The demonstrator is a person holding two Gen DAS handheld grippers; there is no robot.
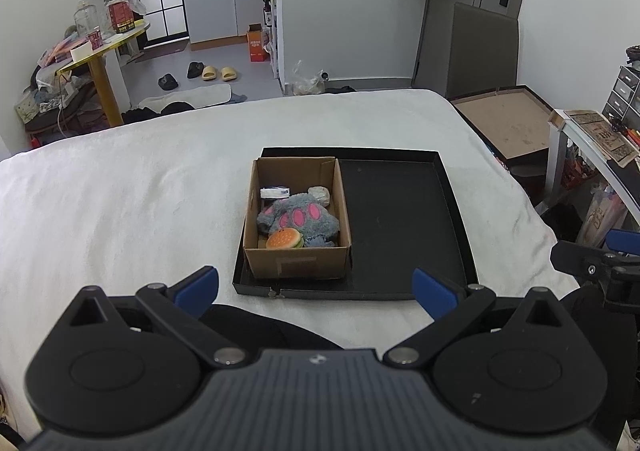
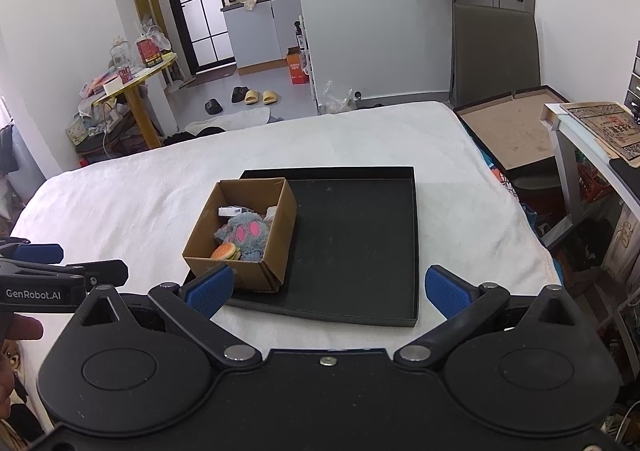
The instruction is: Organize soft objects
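Observation:
A brown cardboard box (image 1: 296, 265) stands in the left part of a shallow black tray (image 1: 400, 211) on a white bed. In the box lie a grey plush paw with pink pads (image 1: 298, 217), a plush hamburger (image 1: 285, 239), a white item (image 1: 275, 193) and a pale round item (image 1: 320, 193). The box (image 2: 256, 275), tray (image 2: 356, 243), paw (image 2: 244, 233) and hamburger (image 2: 225, 251) also show in the right wrist view. My left gripper (image 1: 316, 289) is open and empty, held back from the tray's near edge. My right gripper (image 2: 328, 289) is open and empty, above the tray's near edge.
The white bed (image 1: 120, 203) spreads around the tray. A brown board (image 1: 508, 123) and a desk (image 1: 592, 139) stand on the right. A yellow round table (image 1: 104, 47) with clutter stands far left. Slippers (image 1: 218, 73) lie on the floor beyond.

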